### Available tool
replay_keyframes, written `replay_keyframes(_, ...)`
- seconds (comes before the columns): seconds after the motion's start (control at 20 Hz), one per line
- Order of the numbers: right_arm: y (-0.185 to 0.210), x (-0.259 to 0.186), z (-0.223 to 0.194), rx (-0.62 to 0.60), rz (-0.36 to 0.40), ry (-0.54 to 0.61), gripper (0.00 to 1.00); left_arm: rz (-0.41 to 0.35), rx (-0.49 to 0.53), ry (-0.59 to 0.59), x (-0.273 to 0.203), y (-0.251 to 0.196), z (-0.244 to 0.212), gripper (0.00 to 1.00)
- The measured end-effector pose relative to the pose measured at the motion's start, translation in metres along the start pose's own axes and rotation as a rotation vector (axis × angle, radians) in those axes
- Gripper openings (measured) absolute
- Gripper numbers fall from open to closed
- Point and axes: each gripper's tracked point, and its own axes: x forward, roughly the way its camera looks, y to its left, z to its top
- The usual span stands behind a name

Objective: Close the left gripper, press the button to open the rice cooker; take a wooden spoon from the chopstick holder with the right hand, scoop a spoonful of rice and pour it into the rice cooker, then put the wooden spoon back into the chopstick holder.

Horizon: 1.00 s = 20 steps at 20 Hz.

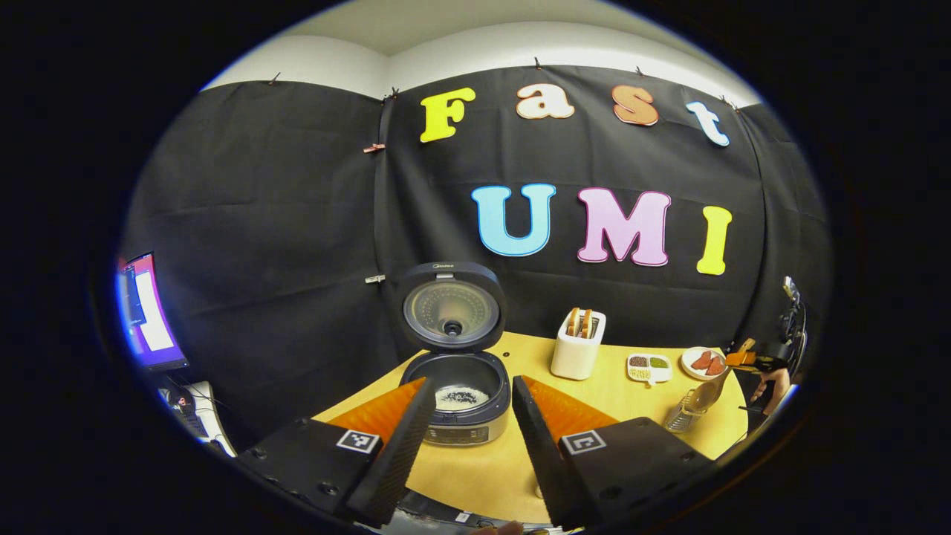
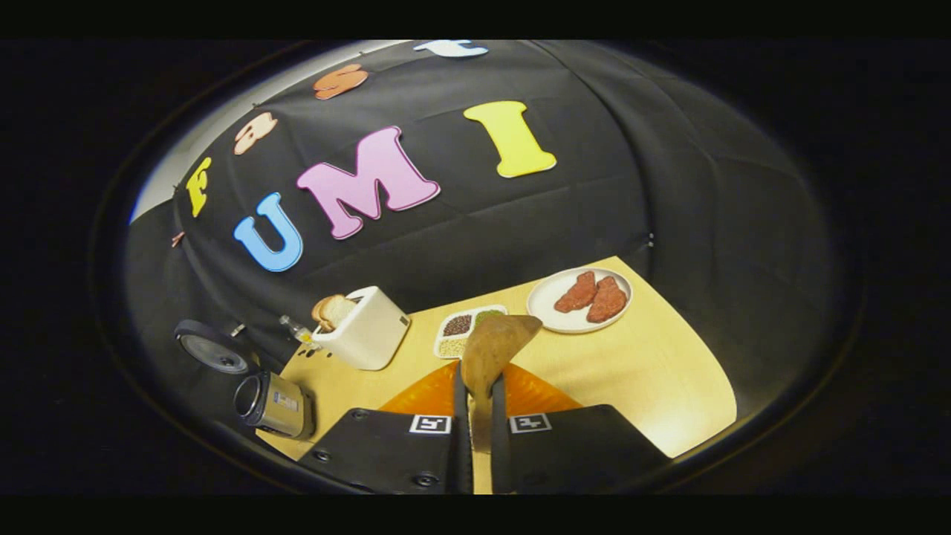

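Observation:
The rice cooker (image 1: pixel 464 423) stands open just beyond my left gripper (image 1: pixel 472 380), lid (image 1: pixel 453 305) upright and white rice in the pot (image 1: pixel 461 397). The left gripper is open and holds nothing. Far right in the left gripper view, my right gripper (image 1: pixel 749 360) holds the wooden spoon (image 1: pixel 706 392) slanting down over the clear chopstick holder (image 1: pixel 682 417). In the right gripper view, the right gripper (image 2: pixel 475 375) is shut on the spoon's handle, and the spoon's bowl (image 2: pixel 496 343) sticks out ahead. The rice cooker (image 2: pixel 273 405) lies at lower left there.
A white toaster (image 1: pixel 578 345) with bread, a small divided tray of grains (image 1: pixel 648 368) and a plate with two meat pieces (image 1: pixel 703 362) line the back of the yellow table (image 1: pixel 483 468). A lit monitor (image 1: pixel 145 312) stands off the table's left. The table's right edge (image 2: pixel 706 386) is near.

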Motion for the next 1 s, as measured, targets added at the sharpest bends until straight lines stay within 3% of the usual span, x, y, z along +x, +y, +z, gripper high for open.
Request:
replay_keyframes(0.25, -0.006, 0.016, -0.026, 0.0, -0.012, 0.042, 0.14, -0.009, 0.055, 0.001, 0.001, -0.015, 0.006, 0.73)
replay_keyframes(0.3, -0.006, 0.017, -0.032, -0.009, -0.015, 0.052, 0.1, -0.013, 0.058, 0.004, 0.002, -0.017, 0.006, 0.73)
replay_keyframes(0.4, -0.009, 0.018, -0.041, -0.018, -0.022, 0.066, 0.1, -0.017, 0.059, 0.004, 0.003, -0.02, 0.007, 0.73)
replay_keyframes(0.5, -0.012, 0.019, -0.048, -0.011, -0.023, 0.08, 0.14, -0.023, 0.058, 0.006, 0.004, -0.025, 0.006, 0.71)
replay_keyframes(0.55, -0.015, 0.02, -0.052, -0.006, -0.021, 0.09, 0.1, -0.026, 0.058, 0.007, 0.005, -0.027, 0.005, 0.71)
replay_keyframes(0.6, -0.016, 0.02, -0.051, 0.005, -0.017, 0.078, 0.15, -0.029, 0.061, 0.011, 0.005, -0.028, 0.004, 0.71)
replay_keyframes(0.65, -0.02, 0.022, -0.052, 0.016, -0.026, 0.081, 0.11, -0.032, 0.063, 0.013, 0.005, -0.03, 0.003, 0.71)
replay_keyframes(0.75, -0.022, 0.018, -0.051, 0.051, -0.02, 0.09, 0.16, -0.037, 0.063, 0.012, 0.006, -0.034, 0.003, 0.71)
replay_keyframes(0.85, -0.02, 0.016, -0.053, 0.071, -0.006, 0.098, 0.12, -0.041, 0.066, 0.006, 0.006, -0.036, 0.005, 0.71)
replay_keyframes(0.9, -0.019, 0.014, -0.053, 0.083, 0.001, 0.103, 0.13, -0.043, 0.068, 0.002, 0.005, -0.037, 0.008, 0.71)
replay_keyframes(1.0, -0.018, 0.009, -0.048, 0.117, 0.022, 0.096, 0.25, -0.047, 0.072, -0.005, 0.004, -0.038, 0.009, 0.71)
